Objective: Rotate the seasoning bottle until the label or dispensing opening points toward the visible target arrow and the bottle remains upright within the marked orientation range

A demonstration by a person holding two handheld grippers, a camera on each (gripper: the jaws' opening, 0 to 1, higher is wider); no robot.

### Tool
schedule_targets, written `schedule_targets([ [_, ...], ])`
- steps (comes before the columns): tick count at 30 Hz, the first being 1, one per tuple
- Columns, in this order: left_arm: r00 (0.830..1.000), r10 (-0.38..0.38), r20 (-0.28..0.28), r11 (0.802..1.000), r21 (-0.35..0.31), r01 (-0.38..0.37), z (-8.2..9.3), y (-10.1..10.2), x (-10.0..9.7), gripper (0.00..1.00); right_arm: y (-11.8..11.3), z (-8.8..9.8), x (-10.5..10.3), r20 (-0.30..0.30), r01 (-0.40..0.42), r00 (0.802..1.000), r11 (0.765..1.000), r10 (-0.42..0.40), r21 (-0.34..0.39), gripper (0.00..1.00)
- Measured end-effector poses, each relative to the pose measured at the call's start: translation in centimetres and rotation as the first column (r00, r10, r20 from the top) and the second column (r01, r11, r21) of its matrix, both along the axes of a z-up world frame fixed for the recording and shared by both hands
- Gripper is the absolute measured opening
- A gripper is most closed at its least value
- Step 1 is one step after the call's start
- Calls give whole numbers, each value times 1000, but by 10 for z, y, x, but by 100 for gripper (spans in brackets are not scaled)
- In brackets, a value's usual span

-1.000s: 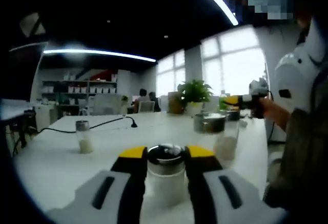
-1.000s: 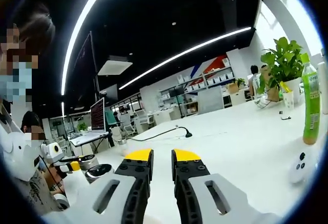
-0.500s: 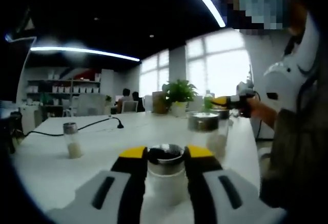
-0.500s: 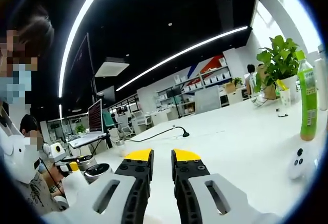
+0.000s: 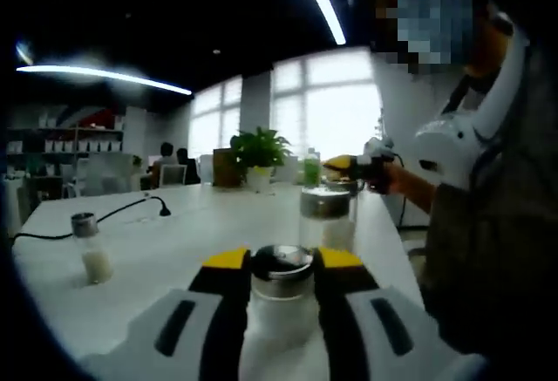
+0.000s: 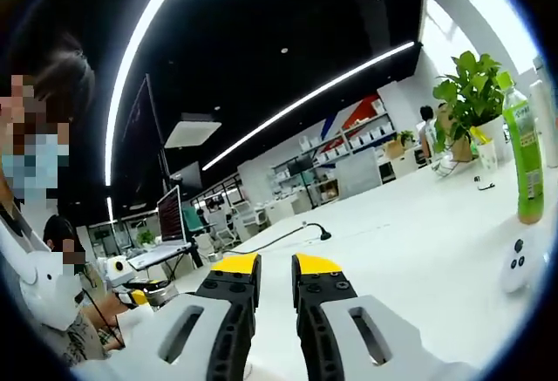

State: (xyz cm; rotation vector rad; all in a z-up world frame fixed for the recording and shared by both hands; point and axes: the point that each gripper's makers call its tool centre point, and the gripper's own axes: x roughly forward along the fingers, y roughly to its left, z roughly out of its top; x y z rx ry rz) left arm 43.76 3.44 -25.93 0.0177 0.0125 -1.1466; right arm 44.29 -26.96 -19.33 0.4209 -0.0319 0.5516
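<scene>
Two yellow-tipped jaws of the left gripper (image 5: 282, 263) clamp the metal-capped seasoning bottle (image 5: 281, 298), which stands upright on the white table (image 5: 174, 250). A second shaker (image 5: 324, 217) stands beyond it, a third (image 5: 91, 248) far left. The right gripper (image 6: 275, 268) holds nothing, jaws nearly closed, above the table; a green bottle (image 6: 521, 165) stands at right.

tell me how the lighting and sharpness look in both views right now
Left gripper view: bright windows behind blow out to white, the room is dim, and the clear metal-capped seasoning bottle in the left claw looks soft. Right gripper view: ceiling light strips bend with fisheye distortion, while the white table and green drink bottle read sharper.
</scene>
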Motion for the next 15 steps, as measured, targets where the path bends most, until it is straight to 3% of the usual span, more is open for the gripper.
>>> schedule_targets([
  [3, 995, -91, 33, 995, 36, 90, 0, -4, -5, 30, 2, 5, -3, 23, -16, 1000, 1000, 16, 20, 13],
  [5, 992, -127, 19, 991, 50, 126, 0, -5, -5, 30, 4, 11, -6, 36, -46, 998, 997, 44, 68, 13],
  [14, 984, -177, -25, 984, 35, 177, -1, -9, -1, 30, -1, 15, -9, 51, -33, 998, 999, 31, 42, 14],
  [15, 983, -174, -56, 984, 18, 175, -1, -9, -1, 31, 1, 16, -9, 51, -36, 998, 998, 34, 42, 14],
])
